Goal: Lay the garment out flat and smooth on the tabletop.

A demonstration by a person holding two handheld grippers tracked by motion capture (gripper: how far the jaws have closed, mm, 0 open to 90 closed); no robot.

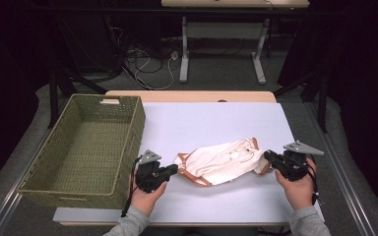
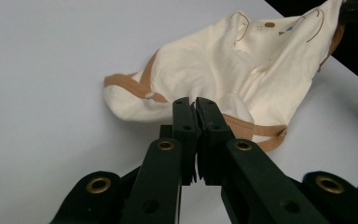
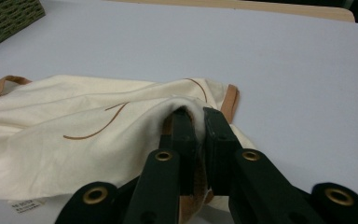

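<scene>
So nearest to me, my left gripper (image 1: 173, 169) has its jaws pressed together with nothing between them, tips sitting just short of the near-left edge of the cream garment (image 1: 222, 161), not quite touching it as far as I can tell. Over on the other side, my right gripper (image 1: 268, 156) is clamped on the right end of that same garment, and in the right gripper view the cloth is bunched up over and between the jaws. The garment itself is crumpled in the middle of the white table (image 1: 211, 123), tan trim showing along its edges, lying between the two grippers. Further left, the green woven basket (image 1: 130, 129) sits on the table's left side, well apart from the cloth.
</scene>
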